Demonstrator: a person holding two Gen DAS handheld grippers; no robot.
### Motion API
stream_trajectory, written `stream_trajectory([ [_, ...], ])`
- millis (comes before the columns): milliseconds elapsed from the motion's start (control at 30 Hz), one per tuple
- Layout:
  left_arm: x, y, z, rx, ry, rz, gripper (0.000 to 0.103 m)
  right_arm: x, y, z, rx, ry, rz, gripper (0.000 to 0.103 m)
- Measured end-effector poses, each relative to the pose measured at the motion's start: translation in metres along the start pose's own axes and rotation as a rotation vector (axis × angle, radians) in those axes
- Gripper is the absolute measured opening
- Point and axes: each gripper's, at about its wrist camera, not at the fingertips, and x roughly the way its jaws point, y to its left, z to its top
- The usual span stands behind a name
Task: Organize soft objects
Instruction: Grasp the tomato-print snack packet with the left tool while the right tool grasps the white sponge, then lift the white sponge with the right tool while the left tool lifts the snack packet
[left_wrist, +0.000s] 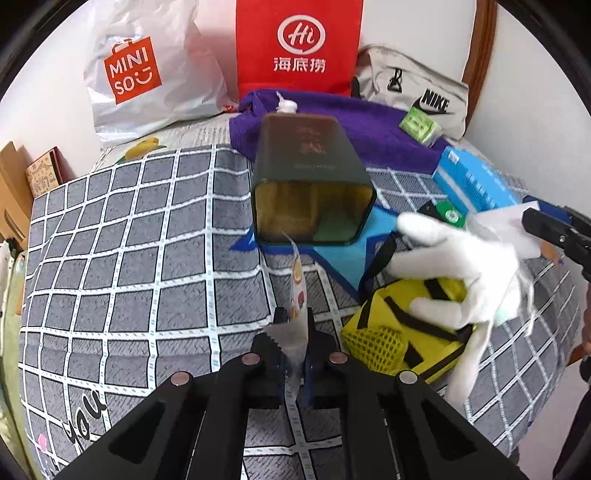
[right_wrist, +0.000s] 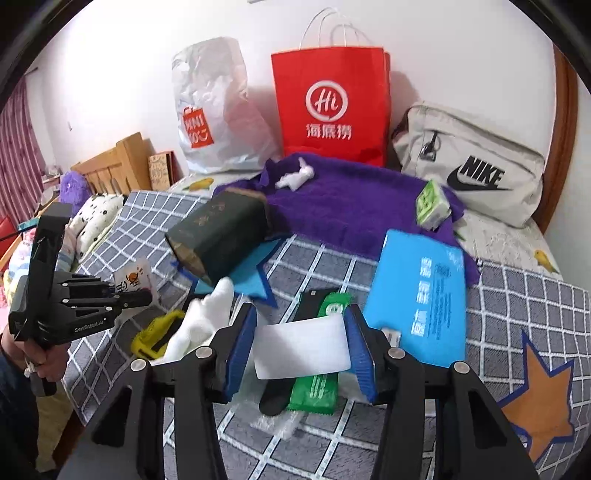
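A thin snack packet (left_wrist: 295, 317) is pinched between the pressed-together jaws of the left gripper (left_wrist: 293, 325), sticking up past them toward the open mouth of a dark green tin (left_wrist: 314, 177) lying on the checked blanket (left_wrist: 129, 240). The right gripper (right_wrist: 301, 345) clamps a white glove (right_wrist: 303, 349) by its cuff, jaws half spread; its fingers (left_wrist: 436, 232) dangle above a yellow bag (left_wrist: 399, 332). Beyond lies a purple towel (right_wrist: 354, 199).
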Motion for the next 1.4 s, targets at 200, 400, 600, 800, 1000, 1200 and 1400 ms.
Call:
stream_trajectory([
  [200,0.005,-0.002,-0.005,-0.017,0.015,-0.017,0.008,0.003,0.003,-0.006,-0.013,0.011,-0.003,0.05],
  [400,0.006,0.001,-0.006,-0.028,0.02,-0.03,0.009,0.006,0.01,-0.025,-0.051,0.075,-0.026,0.054],
  [600,0.007,0.002,-0.005,-0.033,0.022,-0.032,0.009,0.017,0.015,-0.042,-0.078,0.156,-0.076,0.057],
  [800,0.008,0.0,-0.005,-0.033,0.022,-0.027,0.009,0.033,0.013,-0.041,-0.024,0.195,-0.077,0.057],
  [1000,0.005,0.004,-0.004,-0.045,0.017,-0.054,0.007,0.028,0.008,-0.046,0.011,0.15,-0.066,0.05],
  [1200,-0.005,0.006,-0.003,-0.056,-0.004,-0.071,0.007,0.01,0.003,-0.048,0.049,0.134,-0.031,0.05],
  [1400,-0.018,0.01,0.002,-0.074,-0.032,-0.091,0.007,-0.01,0.008,-0.046,0.034,0.098,-0.03,0.05],
])
